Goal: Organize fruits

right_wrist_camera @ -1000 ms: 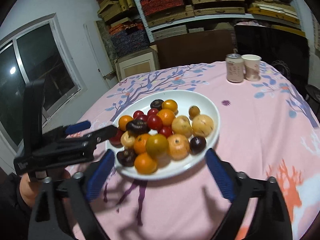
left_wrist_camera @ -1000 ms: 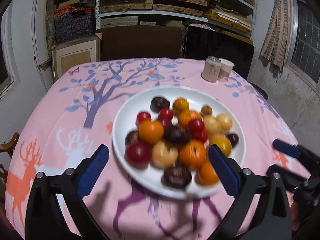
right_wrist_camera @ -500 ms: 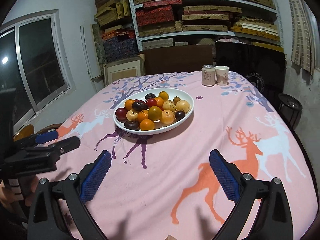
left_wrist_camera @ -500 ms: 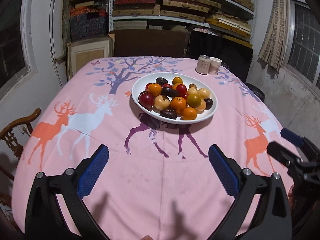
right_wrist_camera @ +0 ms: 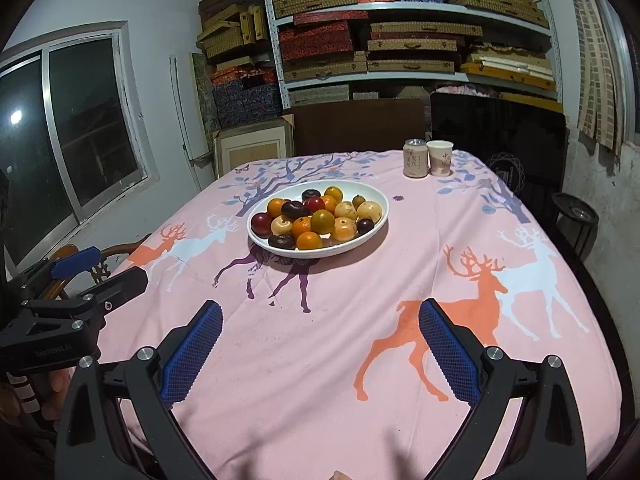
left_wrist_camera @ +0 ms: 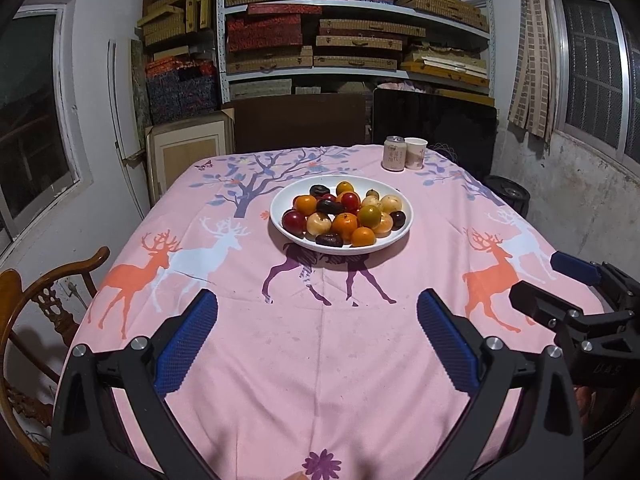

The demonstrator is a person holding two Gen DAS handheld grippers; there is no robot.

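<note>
Both jaws spread, empty, over bare tablecloth, well short of plate.

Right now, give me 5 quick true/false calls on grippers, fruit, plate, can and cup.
1. Both grippers are open and empty. True: the left gripper and right gripper each stand wide apart over bare cloth.
2. All fruit sits on the plate. True.
3. The plate is blue. False: it is white.
4. The can stands right of the cup. False: the can is left of the cup, close beside it.
5. The can lies tipped over. False: it stands upright.
</note>
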